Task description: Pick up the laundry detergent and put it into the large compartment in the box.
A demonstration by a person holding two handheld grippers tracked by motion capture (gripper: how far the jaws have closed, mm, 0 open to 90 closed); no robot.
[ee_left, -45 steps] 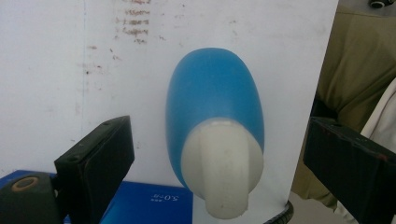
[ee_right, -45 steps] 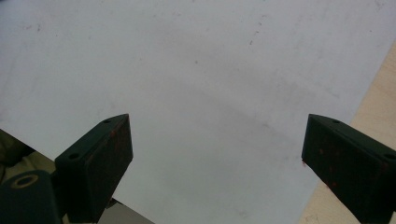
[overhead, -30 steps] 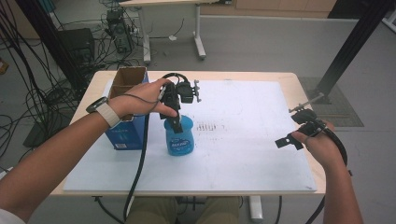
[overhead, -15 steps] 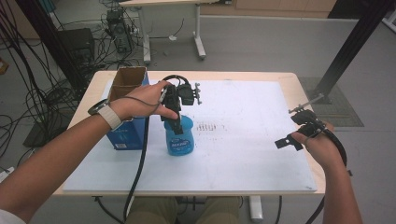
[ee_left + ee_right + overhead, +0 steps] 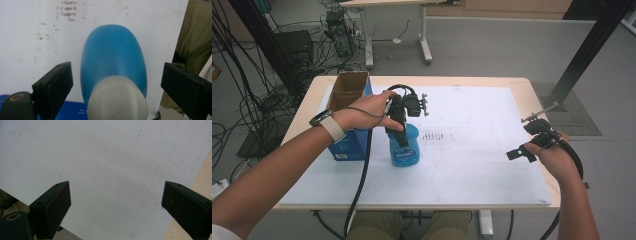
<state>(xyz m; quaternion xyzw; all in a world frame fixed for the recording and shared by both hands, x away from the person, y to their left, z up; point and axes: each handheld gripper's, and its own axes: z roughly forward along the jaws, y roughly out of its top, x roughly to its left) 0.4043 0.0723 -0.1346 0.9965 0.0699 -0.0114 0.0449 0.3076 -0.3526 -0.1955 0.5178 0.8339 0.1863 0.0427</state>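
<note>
Counter (image 5: 517, 87) carries a white sheet (image 5: 472, 150). Blue box (image 5: 349, 142) stands open-topped at the sheet's left edge. Blue bottle (image 5: 403, 147) with a white cap stands upright just right of the box. Left gripper (image 5: 398, 125) hangs over the bottle, pointing down; its fingers (image 5: 53, 87) straddle the cap, have just been closing, gaps on both sides, not gripping. Right gripper (image 5: 532, 142) sits at the sheet's right edge, well apart, fingers (image 5: 51, 207) wide, holding nothing.

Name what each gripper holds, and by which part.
Nothing is held. The left gripper straddles the blue bottle without touching; the right gripper is open.
</note>
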